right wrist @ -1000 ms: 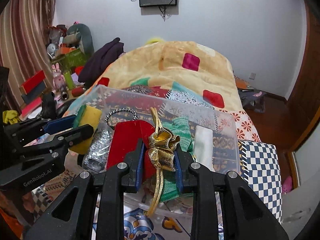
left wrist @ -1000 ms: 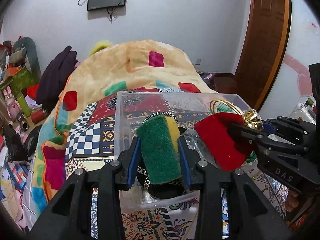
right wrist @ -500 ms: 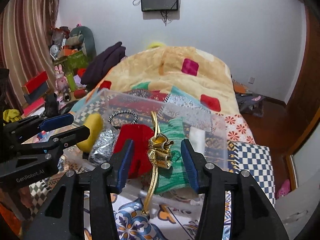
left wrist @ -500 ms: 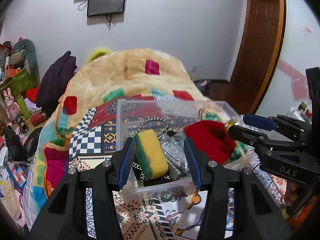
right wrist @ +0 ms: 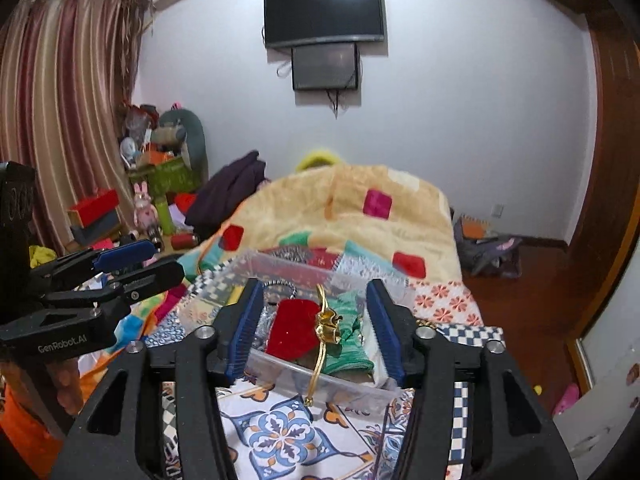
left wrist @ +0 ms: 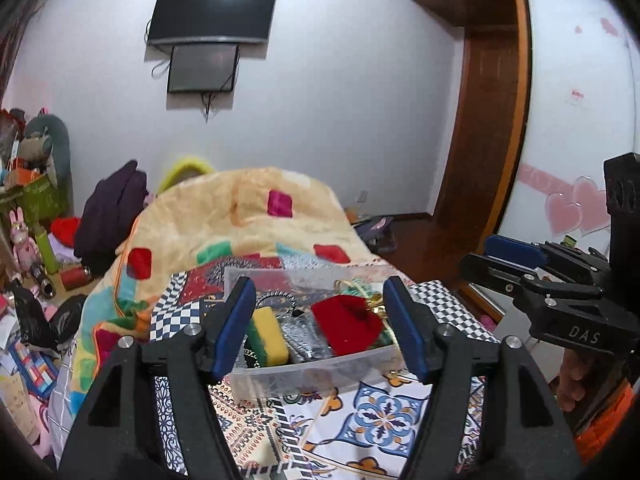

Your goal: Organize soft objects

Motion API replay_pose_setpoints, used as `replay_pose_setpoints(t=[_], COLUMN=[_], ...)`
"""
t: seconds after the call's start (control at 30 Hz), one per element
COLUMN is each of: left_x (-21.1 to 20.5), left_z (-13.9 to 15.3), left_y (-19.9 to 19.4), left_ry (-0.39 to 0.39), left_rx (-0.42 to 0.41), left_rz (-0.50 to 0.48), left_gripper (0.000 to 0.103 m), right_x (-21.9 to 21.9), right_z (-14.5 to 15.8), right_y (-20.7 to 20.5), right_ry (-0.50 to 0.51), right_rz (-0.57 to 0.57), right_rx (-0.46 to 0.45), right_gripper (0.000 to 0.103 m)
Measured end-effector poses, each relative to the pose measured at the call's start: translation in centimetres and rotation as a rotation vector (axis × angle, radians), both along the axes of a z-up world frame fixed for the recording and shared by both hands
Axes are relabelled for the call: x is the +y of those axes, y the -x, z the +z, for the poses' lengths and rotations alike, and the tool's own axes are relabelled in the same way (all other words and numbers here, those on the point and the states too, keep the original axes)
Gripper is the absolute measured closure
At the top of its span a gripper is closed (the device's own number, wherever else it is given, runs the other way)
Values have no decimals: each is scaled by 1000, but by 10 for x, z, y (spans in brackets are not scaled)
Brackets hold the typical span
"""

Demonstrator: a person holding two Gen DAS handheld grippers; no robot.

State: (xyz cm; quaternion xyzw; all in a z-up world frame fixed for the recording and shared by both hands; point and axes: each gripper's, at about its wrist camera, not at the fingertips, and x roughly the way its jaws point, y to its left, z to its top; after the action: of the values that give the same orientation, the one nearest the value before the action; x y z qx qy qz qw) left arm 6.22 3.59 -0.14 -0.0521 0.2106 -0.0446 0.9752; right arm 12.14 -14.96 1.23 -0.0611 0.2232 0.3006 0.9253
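Observation:
A clear plastic bin (left wrist: 304, 372) (right wrist: 344, 390) sits on the patterned bedspread. In it lie a yellow-green sponge (left wrist: 269, 335), a silver pouch (left wrist: 302, 340), a red velvet pouch (left wrist: 348, 330) (right wrist: 290, 330) with a gold bow (right wrist: 327, 326) and a green knit cloth (right wrist: 348, 344). My left gripper (left wrist: 320, 328) is open and empty, pulled back above the bin's near edge. My right gripper (right wrist: 316, 328) is open and empty, also back from the bin. Each gripper shows from the side in the other's view, the right one (left wrist: 504, 264) and the left one (right wrist: 140, 264).
A beige blanket with coloured squares (left wrist: 240, 220) is heaped behind the bin. A checkered notebook (right wrist: 468, 336) lies right of the bin. Clutter and toys (right wrist: 156, 184) fill the left side of the room. A door (left wrist: 480, 140) stands at the right.
The left gripper opened and let the sponge drop into the bin. The right gripper opened and released the red pouch into the bin. Both grippers drew back and up.

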Motion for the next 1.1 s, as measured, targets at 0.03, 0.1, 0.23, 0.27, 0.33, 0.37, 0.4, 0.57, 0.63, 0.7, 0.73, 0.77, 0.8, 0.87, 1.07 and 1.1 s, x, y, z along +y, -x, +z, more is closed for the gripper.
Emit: replay_pose_setpoints(t=[0.03, 0.1, 0.23, 0.27, 0.33, 0.37, 0.4, 0.57, 0.63, 0.7, 0.73, 0.77, 0.8, 0.87, 1.07, 1.1], left_x=[-3, -6, -13, -15, -17, -17, -17, -18, -20, -20, -20, -20, -20, -20, -21, -21], left_z=[3, 6, 11, 12, 13, 13, 13, 10, 9, 7, 6, 6, 5, 4, 2, 2], left_y=[6, 15, 30, 34, 39, 41, 43, 46, 47, 48, 48, 47, 47, 47, 47, 47], left_ry=[-2, -4, -4, -9, -13, -11, -6, 0, -2, 1, 1, 0, -2, -4, -10, -10], left_rx=[-13, -32, -60, -71, -87, -94, -98, -104, -106, -104, -102, -101, -100, -100, -100, -99], left_rz=[-2, -5, -16, -13, -7, -6, -6, -4, 5, 4, 3, 3, 4, 6, 6, 7], left_gripper=[32, 29, 19, 16, 12, 9, 8, 3, 2, 2, 2, 2, 2, 2, 2, 2], right_x=[-1, -5, -11, -14, -16, -17, -19, -21, -22, -23, -23, -23, -23, -23, -27, -27], right_z=[2, 6, 9, 9, 9, 9, 8, 2, 0, -2, -3, -3, -4, -5, -6, -6], right_y=[4, 11, 18, 20, 22, 24, 25, 33, 34, 34, 34, 34, 35, 35, 38, 38], right_ry=[-5, -18, -45, -50, -67, -74, -82, -85, -92, -97, -97, -96, -94, -92, -96, -96], right_rz=[0, -1, 0, 0, 0, 1, 3, -3, -4, -4, -4, -4, -6, -8, -5, -5], right_rx=[-8, -23, -35, -38, -43, -44, -44, -67, -63, -58, -57, -57, -58, -58, -57, -57], right_gripper=[45, 43, 35, 32, 28, 26, 25, 16, 14, 12, 12, 12, 12, 12, 12, 12])
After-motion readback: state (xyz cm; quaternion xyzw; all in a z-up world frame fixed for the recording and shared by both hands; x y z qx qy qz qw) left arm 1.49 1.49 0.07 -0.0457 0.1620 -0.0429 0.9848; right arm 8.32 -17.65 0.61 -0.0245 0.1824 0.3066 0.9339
